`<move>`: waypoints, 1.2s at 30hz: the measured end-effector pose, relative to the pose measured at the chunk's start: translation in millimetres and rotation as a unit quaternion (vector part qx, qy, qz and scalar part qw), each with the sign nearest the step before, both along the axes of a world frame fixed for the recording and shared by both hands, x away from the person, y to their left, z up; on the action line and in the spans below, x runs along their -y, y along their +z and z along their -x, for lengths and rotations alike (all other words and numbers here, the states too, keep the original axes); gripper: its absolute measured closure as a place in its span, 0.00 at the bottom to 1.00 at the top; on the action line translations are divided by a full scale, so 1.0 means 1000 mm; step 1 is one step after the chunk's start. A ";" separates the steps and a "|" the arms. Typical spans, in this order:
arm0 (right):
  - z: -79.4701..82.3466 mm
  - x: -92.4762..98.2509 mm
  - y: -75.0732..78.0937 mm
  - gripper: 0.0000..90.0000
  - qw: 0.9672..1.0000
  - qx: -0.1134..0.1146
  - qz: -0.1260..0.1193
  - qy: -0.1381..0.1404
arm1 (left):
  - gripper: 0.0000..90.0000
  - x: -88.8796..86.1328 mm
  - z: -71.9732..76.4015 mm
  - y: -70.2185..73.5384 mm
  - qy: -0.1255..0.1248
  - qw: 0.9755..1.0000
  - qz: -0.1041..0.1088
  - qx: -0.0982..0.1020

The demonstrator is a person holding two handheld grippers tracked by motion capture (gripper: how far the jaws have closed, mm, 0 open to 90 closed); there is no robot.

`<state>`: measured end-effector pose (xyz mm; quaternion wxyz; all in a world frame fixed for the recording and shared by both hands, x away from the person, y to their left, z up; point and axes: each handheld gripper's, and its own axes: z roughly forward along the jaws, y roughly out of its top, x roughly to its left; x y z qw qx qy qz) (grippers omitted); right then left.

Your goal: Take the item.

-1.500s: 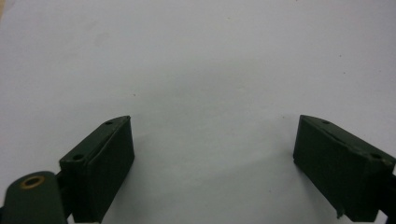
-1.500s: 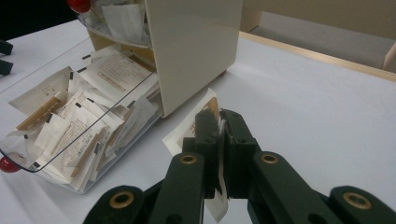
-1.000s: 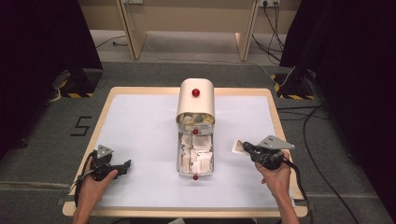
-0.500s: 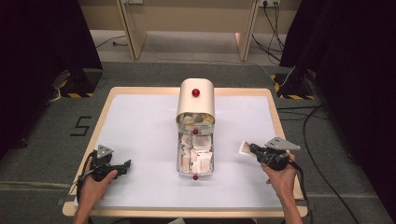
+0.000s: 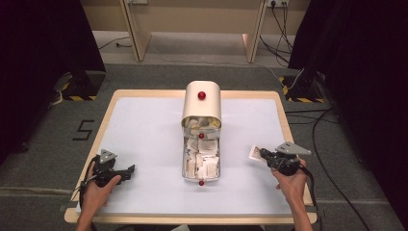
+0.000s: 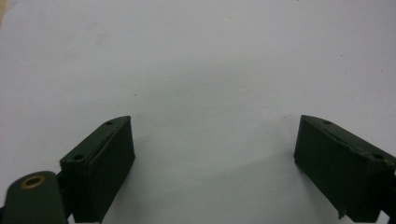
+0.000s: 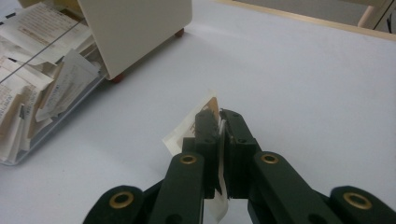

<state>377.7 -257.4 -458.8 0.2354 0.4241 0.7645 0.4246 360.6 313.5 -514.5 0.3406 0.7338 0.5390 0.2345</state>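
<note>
Right gripper [image 7: 219, 123] pinches a paper packet [image 7: 194, 128] over bare tabletop [image 5: 144, 130] — left gripper [image 6: 212, 163] spread wide, near the front edge

Bright even light, soft focus
</note>
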 end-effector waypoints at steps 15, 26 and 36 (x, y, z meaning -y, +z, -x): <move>-0.006 0.007 -0.012 0.95 1.000 -0.020 -0.003 -0.010 | 0.13 0.000 0.000 0.000 0.000 1.000 0.003 0.001; -0.008 0.009 -0.015 0.95 1.000 -0.025 -0.004 -0.014 | 0.13 0.000 0.000 0.000 0.000 1.000 0.003 0.001; -0.011 0.011 -0.022 0.94 0.999 -0.036 0.008 -0.020 | 0.12 0.000 0.000 0.000 0.000 1.000 0.003 0.000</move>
